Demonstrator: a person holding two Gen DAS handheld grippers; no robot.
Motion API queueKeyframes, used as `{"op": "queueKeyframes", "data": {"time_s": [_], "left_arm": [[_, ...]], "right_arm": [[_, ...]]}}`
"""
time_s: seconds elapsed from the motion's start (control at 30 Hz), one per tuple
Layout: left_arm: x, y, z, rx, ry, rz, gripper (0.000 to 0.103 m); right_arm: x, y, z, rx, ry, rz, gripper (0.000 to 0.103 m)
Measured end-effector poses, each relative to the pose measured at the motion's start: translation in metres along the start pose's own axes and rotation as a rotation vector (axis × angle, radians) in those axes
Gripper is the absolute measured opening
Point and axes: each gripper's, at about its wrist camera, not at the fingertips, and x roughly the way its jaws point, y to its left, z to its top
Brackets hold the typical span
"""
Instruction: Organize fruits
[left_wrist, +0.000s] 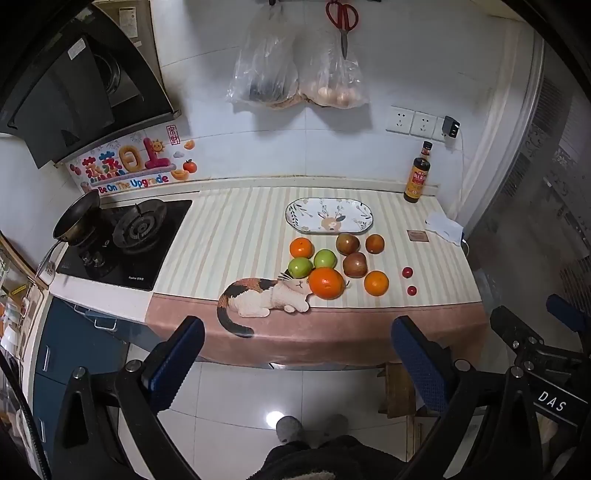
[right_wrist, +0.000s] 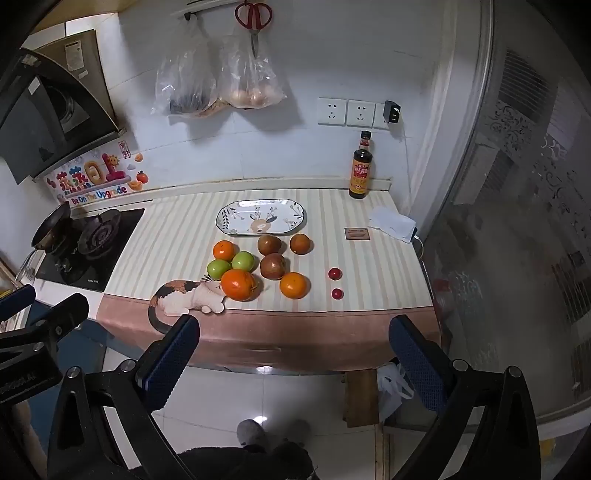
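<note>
Both tongs, left tongs and right tongs, gape empty, off the counter's front edge. Nothing sorted yet: oval deer-print ceramic plate near the back edge holds nothing. Oranges, green apples, brownish round fruits, possibly pears, and two small red fruits all lie loose mid-counter.
</note>
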Motion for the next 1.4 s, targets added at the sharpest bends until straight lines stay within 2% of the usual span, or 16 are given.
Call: {"op": "queueKeyframes", "data": {"time_s": [1.4], "left_arm": [[-0.012, 0.002, -0.004, 0.013, -0.019, 0.019, 0.103]], "right_arm": [[-0.023, 0.005, -0.005, 0.000, -0.023, -0.004, 0.103]]}}
